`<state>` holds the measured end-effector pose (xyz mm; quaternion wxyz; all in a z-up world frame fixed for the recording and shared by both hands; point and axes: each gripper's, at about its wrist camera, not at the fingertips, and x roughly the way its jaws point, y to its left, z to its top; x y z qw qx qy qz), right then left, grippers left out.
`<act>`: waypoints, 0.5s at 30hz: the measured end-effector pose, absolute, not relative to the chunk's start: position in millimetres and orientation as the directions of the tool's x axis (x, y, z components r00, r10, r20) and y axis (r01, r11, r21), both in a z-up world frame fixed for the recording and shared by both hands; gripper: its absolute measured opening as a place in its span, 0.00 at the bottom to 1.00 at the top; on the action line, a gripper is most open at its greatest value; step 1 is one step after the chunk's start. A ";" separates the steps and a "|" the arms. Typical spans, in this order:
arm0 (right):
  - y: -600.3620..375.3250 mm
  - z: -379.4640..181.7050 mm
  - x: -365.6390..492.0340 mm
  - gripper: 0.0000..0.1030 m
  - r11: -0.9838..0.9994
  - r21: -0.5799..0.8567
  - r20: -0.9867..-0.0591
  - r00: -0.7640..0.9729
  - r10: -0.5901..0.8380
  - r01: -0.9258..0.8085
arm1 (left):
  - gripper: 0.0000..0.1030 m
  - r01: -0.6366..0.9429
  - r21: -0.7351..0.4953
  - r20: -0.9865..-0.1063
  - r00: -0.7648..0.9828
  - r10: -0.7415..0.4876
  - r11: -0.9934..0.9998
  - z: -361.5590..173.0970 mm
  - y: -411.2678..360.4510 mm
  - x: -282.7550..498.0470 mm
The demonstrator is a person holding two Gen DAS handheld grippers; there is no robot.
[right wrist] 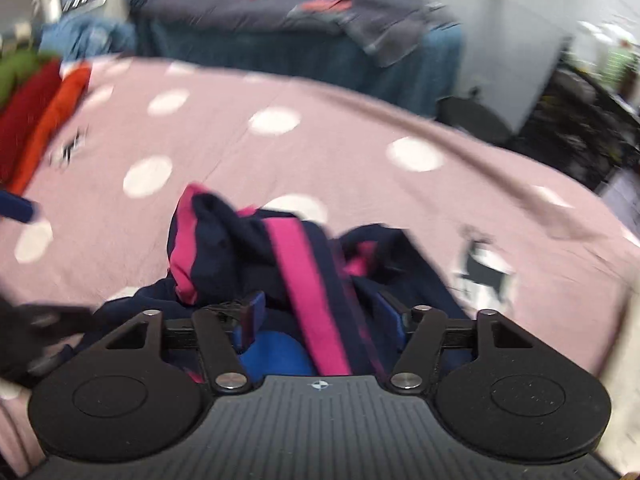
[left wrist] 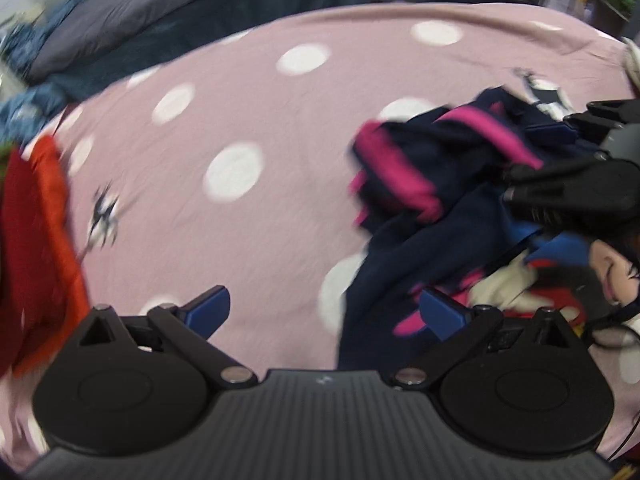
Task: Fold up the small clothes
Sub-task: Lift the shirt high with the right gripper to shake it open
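A navy garment with pink stripes [left wrist: 420,184] lies crumpled on the pink spotted sheet [left wrist: 248,112], with a printed picture on its lower part. My left gripper [left wrist: 324,312] is open and empty, its right finger at the garment's edge. My right gripper [right wrist: 320,312] has the bunched navy and pink cloth [right wrist: 296,264] between its fingers, which stand fairly wide; the cloth hides the pads. The right gripper also shows in the left wrist view [left wrist: 576,160], on top of the garment.
A red and orange pile of clothes [left wrist: 36,248] lies at the left of the sheet, also in the right wrist view [right wrist: 36,120]. A second bed with a grey cover [right wrist: 280,12] stands behind. Dark furniture [right wrist: 580,128] stands beyond the sheet's right edge.
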<state>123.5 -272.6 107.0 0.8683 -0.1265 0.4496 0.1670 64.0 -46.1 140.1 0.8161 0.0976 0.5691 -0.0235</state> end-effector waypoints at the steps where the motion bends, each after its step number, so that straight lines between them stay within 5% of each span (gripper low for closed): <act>1: -268.9 99.4 123.8 0.66 0.910 -0.102 -0.829 0.540 0.146 -0.402 | 1.00 0.123 0.134 -0.936 0.343 0.085 0.983 138.8 -37.6 61.2; 2: -270.0 97.9 125.5 0.28 0.915 -0.122 -0.837 0.536 0.113 -0.384 | 1.00 0.100 0.135 -0.937 0.335 0.094 0.986 137.4 -30.2 59.0; 3: -275.4 100.2 125.9 0.22 0.927 -0.105 -0.839 0.532 0.112 -0.360 | 1.00 0.077 0.134 -0.939 0.329 0.101 0.988 136.3 -22.9 57.5; 8: -325.7 157.6 86.7 0.06 0.974 -0.055 -0.743 0.660 0.106 -0.219 | 1.00 0.033 0.106 -0.947 0.309 0.090 0.994 128.9 -10.7 61.4; 15: -424.8 212.6 2.9 0.05 0.994 -0.055 -0.699 0.707 -0.109 0.098 | 1.00 0.186 0.106 -0.933 0.358 0.033 0.977 132.0 -58.3 90.2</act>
